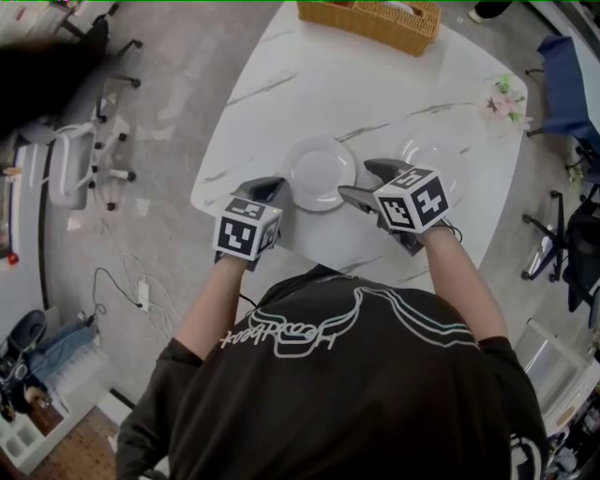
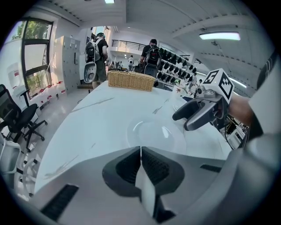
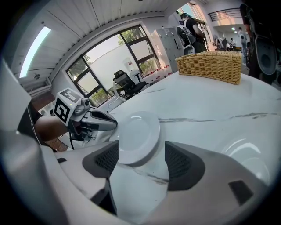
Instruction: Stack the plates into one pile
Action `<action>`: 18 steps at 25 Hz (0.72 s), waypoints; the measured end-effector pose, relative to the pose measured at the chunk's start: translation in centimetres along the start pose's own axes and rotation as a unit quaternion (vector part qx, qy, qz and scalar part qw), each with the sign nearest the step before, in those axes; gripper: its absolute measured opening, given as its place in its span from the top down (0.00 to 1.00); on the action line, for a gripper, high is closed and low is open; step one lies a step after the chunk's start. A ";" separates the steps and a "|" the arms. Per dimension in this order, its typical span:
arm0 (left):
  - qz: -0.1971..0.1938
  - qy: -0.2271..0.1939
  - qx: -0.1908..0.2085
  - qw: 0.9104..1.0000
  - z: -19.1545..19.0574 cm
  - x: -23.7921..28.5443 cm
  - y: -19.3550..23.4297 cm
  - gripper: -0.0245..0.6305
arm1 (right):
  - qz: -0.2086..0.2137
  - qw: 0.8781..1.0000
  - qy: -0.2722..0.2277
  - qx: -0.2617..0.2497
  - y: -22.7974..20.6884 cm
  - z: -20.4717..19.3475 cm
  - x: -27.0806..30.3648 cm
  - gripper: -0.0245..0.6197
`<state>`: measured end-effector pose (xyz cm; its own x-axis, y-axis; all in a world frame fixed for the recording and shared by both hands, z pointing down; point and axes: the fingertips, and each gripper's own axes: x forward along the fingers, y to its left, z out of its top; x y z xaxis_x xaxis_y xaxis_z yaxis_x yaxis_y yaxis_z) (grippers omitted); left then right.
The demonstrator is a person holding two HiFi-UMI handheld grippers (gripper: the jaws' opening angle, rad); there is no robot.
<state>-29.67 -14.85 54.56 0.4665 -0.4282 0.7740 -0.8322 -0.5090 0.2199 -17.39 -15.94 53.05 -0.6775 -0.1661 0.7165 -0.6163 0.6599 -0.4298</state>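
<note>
A white marble-look table (image 1: 375,84) with grey veins and rounded corners stands on a grey floor, with office chairs (image 1: 89,164) well off to its left. Its top is mostly bare: a woven wicker basket (image 1: 370,19) sits at the far edge and a small sprig of flowers (image 1: 503,98) near the right edge, leaving open room between them and the plates.

Two round, glossy white plates lie flat and face up near the person's edge, apart from each other. Being round, neither has a long axis. The middle plate (image 1: 319,173) lies between the two grippers. The right plate (image 1: 441,159) is partly covered by the right gripper (image 1: 361,183).

The left gripper (image 1: 267,190) hovers just left of the middle plate, its ribbed dark pads pressed together with nothing between them. The right gripper's jaws stand wide apart and hold nothing; the middle plate shows beyond the gap.
</note>
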 end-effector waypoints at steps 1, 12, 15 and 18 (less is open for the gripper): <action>0.000 0.000 -0.002 1.000 0.0 0.1 0.2 0.92 | 0.000 1.000 -0.001 0.002 -0.1 0.1 0.1 0.43; -0.006 0.010 -0.012 1.000 -0.7 0.7 0.9 0.92 | 0.024 0.999 -0.005 0.039 0.3 0.5 0.8 0.44; -0.007 0.007 -0.013 1.000 -0.6 0.8 0.8 0.92 | 0.043 0.996 -0.013 0.072 0.7 0.3 1.0 0.56; -0.008 0.005 -0.015 1.000 -0.6 0.8 0.8 0.92 | 0.059 0.992 -0.019 0.111 0.7 0.3 1.1 0.67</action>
<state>-30.14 -15.22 55.73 0.4777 -0.4126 0.7756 -0.8328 -0.4939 0.2502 -18.65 -15.90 53.37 -0.7617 -0.1281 0.6351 -0.6030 0.4986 -0.6227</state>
